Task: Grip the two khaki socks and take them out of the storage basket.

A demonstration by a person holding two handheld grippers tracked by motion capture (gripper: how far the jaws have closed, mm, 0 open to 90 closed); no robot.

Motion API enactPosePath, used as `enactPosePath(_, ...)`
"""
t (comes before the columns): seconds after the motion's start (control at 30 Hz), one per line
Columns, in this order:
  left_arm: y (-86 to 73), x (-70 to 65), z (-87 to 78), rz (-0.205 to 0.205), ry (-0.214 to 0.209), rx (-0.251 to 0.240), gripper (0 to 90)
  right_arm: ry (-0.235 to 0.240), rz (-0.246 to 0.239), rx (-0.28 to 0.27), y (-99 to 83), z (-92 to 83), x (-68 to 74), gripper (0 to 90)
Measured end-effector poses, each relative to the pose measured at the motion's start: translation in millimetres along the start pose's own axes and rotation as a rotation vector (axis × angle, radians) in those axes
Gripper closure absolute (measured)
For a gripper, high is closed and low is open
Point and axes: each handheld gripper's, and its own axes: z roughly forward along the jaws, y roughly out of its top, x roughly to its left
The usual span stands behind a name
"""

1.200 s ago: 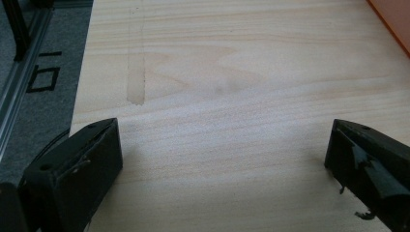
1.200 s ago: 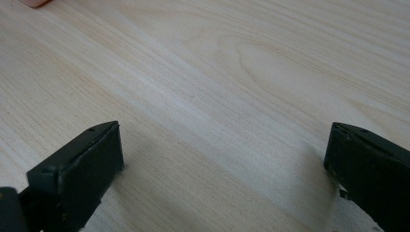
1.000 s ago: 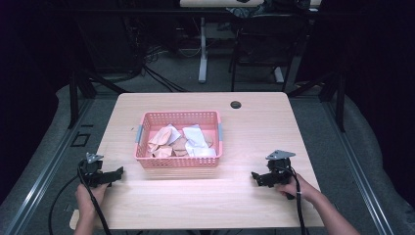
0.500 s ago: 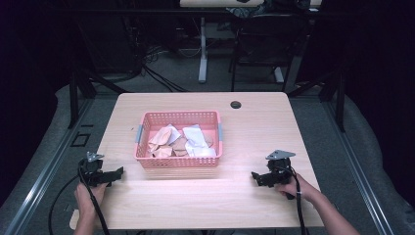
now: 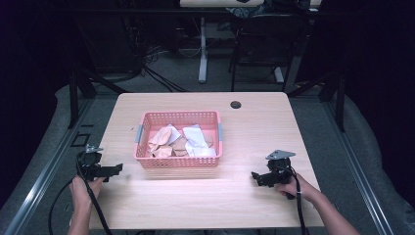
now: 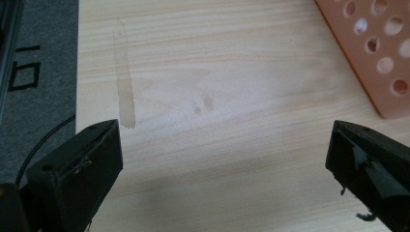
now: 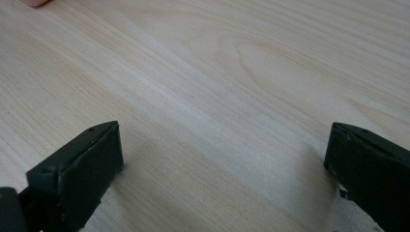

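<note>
On the table [image 5: 254,205], pale wood with fine grain, a pink basket [image 5: 178,163] sits near the middle, perforated walls, grey clips on its short sides. Inside lie crumpled papers [image 5: 186,142], white and tan, loosely heaped. A small dark grommet [image 5: 236,104] marks the far edge of the tabletop.

Left gripper [image 5: 116,169] rests near the table's left edge, just off the basket's near-left corner, jaws spread wide with nothing between them. The left gripper view looks down on bare wood: a faint tan streak [image 6: 125,94], two small spots beside it, and the basket's corner [image 6: 377,58] at upper right. Grey floor shows past the table edge.

Right gripper [image 5: 255,175] lies toward the near right, well apart from the basket, jaws likewise wide and empty. Its own view shows plain grain.

Room dim. Grey carpet [image 5: 342,142] around the table, a metal rail [image 5: 44,181] along the left, black cables [image 5: 156,76] and a white desk leg [image 5: 202,49] behind.
</note>
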Motion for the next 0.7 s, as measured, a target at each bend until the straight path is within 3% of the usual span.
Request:
enactPosePath(0.13,11.2,2.3,-11.4,-0.007,-0.003,0.001,0.1,-0.002,0.002,0.001,-0.1,-0.1,0.3,0.0)
enactPosePath(0.4,38.6,-5.0,-26.2,0.019,-0.034,0.064,0.0,0.0,0.002,0.003,-0.3,-0.3,0.5,0.0)
enactPosePath(0.7,72.3,-15.9,-44.0,0.045,-0.04,0.066,0.0,-0.001,0.003,0.002,-0.3,-0.3,0.6,0.0)
